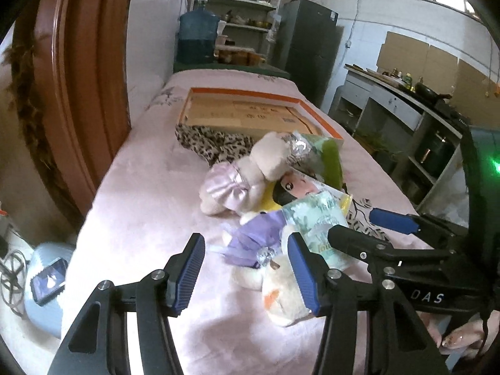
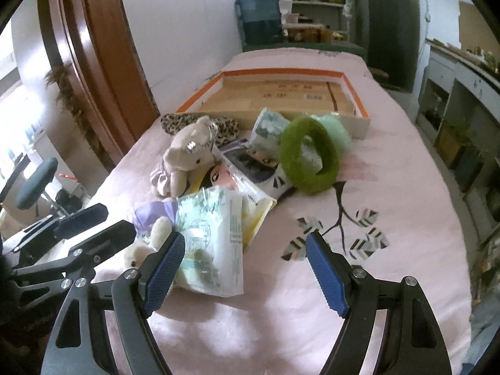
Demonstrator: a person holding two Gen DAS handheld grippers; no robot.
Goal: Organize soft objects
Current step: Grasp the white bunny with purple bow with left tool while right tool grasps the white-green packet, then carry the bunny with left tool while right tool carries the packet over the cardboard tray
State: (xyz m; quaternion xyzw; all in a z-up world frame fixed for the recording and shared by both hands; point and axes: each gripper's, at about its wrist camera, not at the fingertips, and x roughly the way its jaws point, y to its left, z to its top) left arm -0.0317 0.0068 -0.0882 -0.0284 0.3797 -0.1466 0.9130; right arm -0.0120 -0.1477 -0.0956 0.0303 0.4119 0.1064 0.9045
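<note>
Both grippers open over the pile; nothing held.

Your left gripper (image 1: 247, 272) stood with jaws wide and empty, low centre of its frame; the small white plush (image 1: 282, 293) in the purple dress lay against its right finger, partly inside the gap. Your right gripper (image 2: 245, 268) was also wide and empty, the tissue pack (image 2: 212, 247) touching its left finger (image 2: 164, 268) at lower centre. Beyond, mid-frame, the grey plush (image 2: 187, 156) lay on the heap, with the green ring (image 2: 309, 156) to its right and leopard fabric (image 2: 225, 128) behind. The open cardboard box (image 2: 281, 93) sat at upper centre on the pink bedcover (image 2: 390, 187), probably as the drop-off. Items were heaped just before it, likely for short carries.
</note>
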